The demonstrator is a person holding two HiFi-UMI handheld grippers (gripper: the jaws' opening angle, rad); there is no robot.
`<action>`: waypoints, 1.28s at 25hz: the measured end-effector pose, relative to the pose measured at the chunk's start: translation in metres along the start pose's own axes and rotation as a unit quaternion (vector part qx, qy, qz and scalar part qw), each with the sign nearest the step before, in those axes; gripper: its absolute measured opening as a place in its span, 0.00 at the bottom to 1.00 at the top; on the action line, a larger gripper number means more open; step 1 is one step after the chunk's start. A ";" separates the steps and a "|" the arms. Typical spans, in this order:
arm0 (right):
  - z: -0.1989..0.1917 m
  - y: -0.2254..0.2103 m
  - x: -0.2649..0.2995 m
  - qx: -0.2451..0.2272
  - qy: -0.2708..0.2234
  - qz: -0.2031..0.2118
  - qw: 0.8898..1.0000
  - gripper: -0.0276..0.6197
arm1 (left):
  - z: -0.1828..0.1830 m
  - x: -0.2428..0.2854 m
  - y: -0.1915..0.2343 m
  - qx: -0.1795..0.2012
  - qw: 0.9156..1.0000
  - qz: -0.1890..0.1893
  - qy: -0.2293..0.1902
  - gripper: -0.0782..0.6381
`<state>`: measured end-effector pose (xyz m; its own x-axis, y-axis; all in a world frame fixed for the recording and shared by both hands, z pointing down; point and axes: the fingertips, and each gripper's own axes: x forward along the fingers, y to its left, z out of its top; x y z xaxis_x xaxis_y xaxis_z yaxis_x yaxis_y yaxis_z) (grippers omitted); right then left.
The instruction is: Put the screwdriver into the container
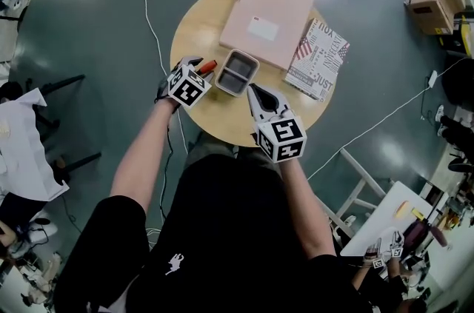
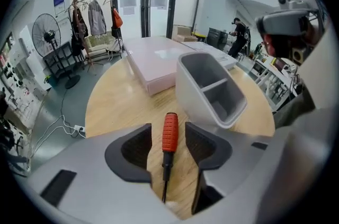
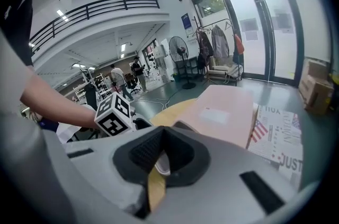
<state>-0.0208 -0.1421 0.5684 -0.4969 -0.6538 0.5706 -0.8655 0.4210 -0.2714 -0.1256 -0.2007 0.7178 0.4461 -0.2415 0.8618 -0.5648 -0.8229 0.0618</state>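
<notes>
Head view showed me a round wooden table (image 1: 194, 30) in the upper middle of the frame. It carried a flat pink box (image 1: 266, 12), a printed paper packet (image 1: 318, 58) at the box's right and a grey two-compartment container (image 1: 238, 72) near the centre. The screwdriver (image 1: 208, 66) lay on the table just left of the container, not yet in it, its red handle poking out beside the left tongs (image 1: 198, 67). The right tongs (image 1: 253, 91) hung just lower right of the container.

Left gripper view gave me the clearest look. The left tongs (image 2: 168, 146) stood wide, one ribbed dark pad on each side of the screwdriver (image 2: 169, 133), neither touching it. The handle was orange-red, ridged and rounded. Below it came a black collar and a thin dark shaft running toward the bottom of the frame. The container (image 2: 212, 91) was smooth matte plastic with rounded corners and a divider, and it stood just upper right of the handle. I judged the tool light and stiff but prone to rolling. The ridged handle looked the sure place to pinch, the slim shaft too slick.

Right gripper view showed the right tongs (image 3: 161, 151) closed together on nothing. A sliver of table showed through them, with the pink box (image 3: 222, 114) beyond.
</notes>
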 end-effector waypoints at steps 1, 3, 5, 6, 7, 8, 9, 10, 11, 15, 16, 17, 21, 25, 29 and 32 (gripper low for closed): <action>-0.001 -0.001 0.000 0.002 0.001 0.000 1.000 0.05 | 0.001 0.002 0.000 0.003 1.000 0.000 0.004 0.39; -0.002 -0.001 -0.001 0.005 0.003 0.000 1.000 0.05 | 0.003 0.005 -0.001 0.009 1.000 -0.004 0.013 0.37; -0.002 -0.002 -0.001 0.008 0.005 0.001 1.000 0.05 | 0.005 0.010 -0.002 0.021 0.999 -0.009 0.023 0.35; -0.002 -0.002 0.000 0.009 0.005 0.002 1.000 0.05 | 0.006 0.013 -0.001 0.028 0.999 -0.010 0.028 0.34; -0.002 -0.003 0.000 0.009 0.006 0.002 1.000 0.05 | 0.007 0.015 -0.001 0.034 0.999 -0.011 0.034 0.34; -0.001 -0.003 -0.001 0.010 0.006 0.003 1.000 0.05 | 0.007 0.018 -0.001 0.040 0.998 -0.013 0.040 0.33; -0.002 -0.003 -0.001 0.011 0.007 0.004 1.000 0.05 | 0.007 0.019 -0.001 0.045 0.998 -0.015 0.047 0.33; -0.003 -0.003 -0.002 0.011 0.009 0.005 1.000 0.05 | 0.007 0.020 -0.001 0.049 0.997 -0.019 0.054 0.33; -0.004 -0.002 -0.002 0.012 0.010 0.005 1.000 0.05 | 0.006 0.022 -0.002 0.052 0.996 -0.024 0.063 0.33; -0.007 -0.005 -0.003 0.013 0.013 0.005 1.000 0.05 | 0.001 0.029 -0.005 0.067 0.992 -0.039 0.098 0.31; -0.007 -0.007 -0.004 0.014 0.013 0.005 1.000 0.05 | 0.001 0.030 -0.004 0.067 0.992 -0.041 0.103 0.31; -0.007 -0.008 -0.004 0.015 0.013 0.005 1.000 0.05 | 0.002 0.030 -0.004 0.065 0.991 -0.042 0.104 0.31; -0.006 -0.009 -0.003 0.014 0.011 0.010 1.000 0.05 | 0.001 0.028 -0.002 0.047 0.993 -0.040 0.097 0.25; 0.000 -0.008 -0.003 0.014 0.004 0.016 1.000 0.05 | 0.008 0.014 0.002 0.032 0.997 -0.021 0.062 0.25; 0.013 -0.008 -0.006 0.020 -0.016 0.019 0.999 0.05 | 0.032 -0.023 0.007 -0.009 1.000 0.003 -0.014 0.25; 0.025 -0.010 -0.011 0.020 -0.030 0.018 0.999 0.05 | 0.049 -0.055 0.012 -0.039 0.996 0.026 -0.072 0.25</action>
<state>-0.0084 -0.1548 0.5461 -0.5295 -0.6756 0.5130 -0.8483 0.4207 -0.3216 -0.1226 -0.2226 0.6467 0.5069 -0.3589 0.7838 -0.6392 -0.7665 0.0624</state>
